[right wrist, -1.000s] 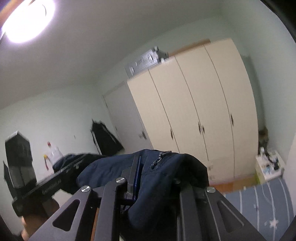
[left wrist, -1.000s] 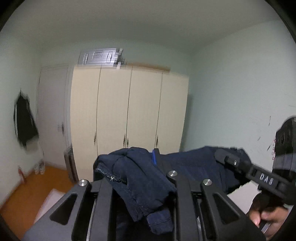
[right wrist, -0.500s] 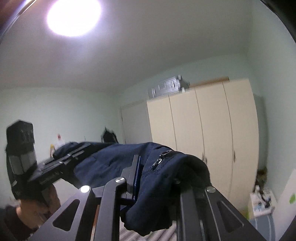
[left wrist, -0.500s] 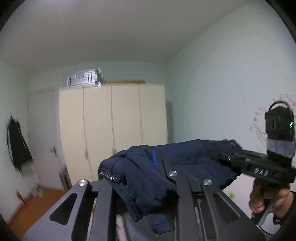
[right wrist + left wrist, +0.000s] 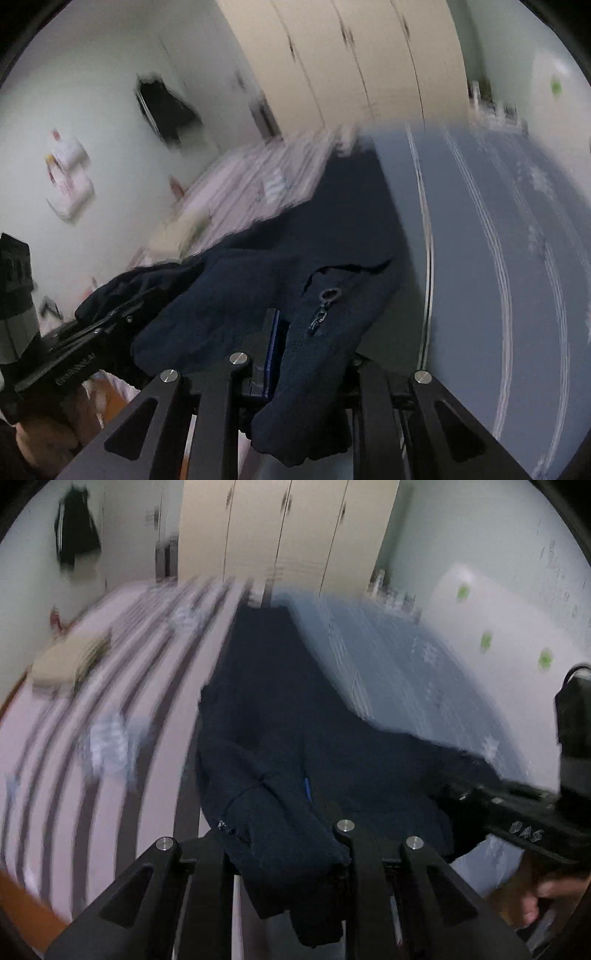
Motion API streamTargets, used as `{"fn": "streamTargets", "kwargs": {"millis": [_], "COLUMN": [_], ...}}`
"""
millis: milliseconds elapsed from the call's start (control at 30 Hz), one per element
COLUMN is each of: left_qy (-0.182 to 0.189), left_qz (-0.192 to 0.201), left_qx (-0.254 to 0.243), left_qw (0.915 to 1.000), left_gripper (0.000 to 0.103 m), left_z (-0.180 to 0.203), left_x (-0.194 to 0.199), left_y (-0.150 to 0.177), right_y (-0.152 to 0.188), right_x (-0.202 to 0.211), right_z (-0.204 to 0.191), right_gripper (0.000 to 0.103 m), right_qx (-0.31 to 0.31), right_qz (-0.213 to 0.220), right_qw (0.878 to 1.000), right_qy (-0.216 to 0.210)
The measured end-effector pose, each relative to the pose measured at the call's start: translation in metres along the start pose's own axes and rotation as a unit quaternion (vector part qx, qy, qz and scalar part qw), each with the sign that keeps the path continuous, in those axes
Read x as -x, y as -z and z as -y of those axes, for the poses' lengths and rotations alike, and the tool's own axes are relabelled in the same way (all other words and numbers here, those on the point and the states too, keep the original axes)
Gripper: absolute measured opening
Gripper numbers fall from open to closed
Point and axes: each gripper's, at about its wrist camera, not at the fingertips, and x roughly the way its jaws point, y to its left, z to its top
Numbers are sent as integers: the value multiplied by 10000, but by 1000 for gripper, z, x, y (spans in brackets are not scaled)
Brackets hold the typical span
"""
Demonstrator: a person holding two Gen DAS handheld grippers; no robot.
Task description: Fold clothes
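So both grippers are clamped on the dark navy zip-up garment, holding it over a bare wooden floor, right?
Not quite: both grippers, left and right, clamp the dark navy zip-up garment, but over a striped pink-and-blue bed, as the left wrist view shows.

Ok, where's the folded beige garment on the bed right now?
In the left wrist view, the folded beige garment lies at the far left on the pink striped bedding, well left of the navy jacket.
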Motion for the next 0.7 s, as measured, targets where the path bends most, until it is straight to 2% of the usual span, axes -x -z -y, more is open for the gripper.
{"fn": "streamTargets", "kwargs": {"millis": [67,133,233,333,500,600,700], "left_qy": [-19,-21,75,109,136,232,245], "left_qz": [-367,-584,-698,-728,-788,-820,-889], "left_qx": [29,-2,-33,38,234,369,440], "left_qw": [9993,9983,9975,9973,9965,9957,9948], "left_gripper": [14,14,14,14,15,15,15], "left_z": [-15,-24,-24,-24,-30,-30,-29], "left_x": [-19,-32,-43,-56,-68,-61,-45], "left_y": [63,112,155,178,197,200,198], "right_y": [78,133,214,225,233,234,254], "right_x": [-33,-55,-81,-95,-110,-113,-96], "right_z": [-1,-1,9,15,25,27,23], "right_gripper": [15,15,16,16,17,18,18], "right_qx": [-126,-117,-196,-353,-384,-478,-471], "right_qz": [-511,-783,-1061,-1117,-1087,-1104,-1147], "right_qw": [9986,9968,9941,9929,9930,9924,9920], "right_qy": [27,65,145,190,265,276,235]}}
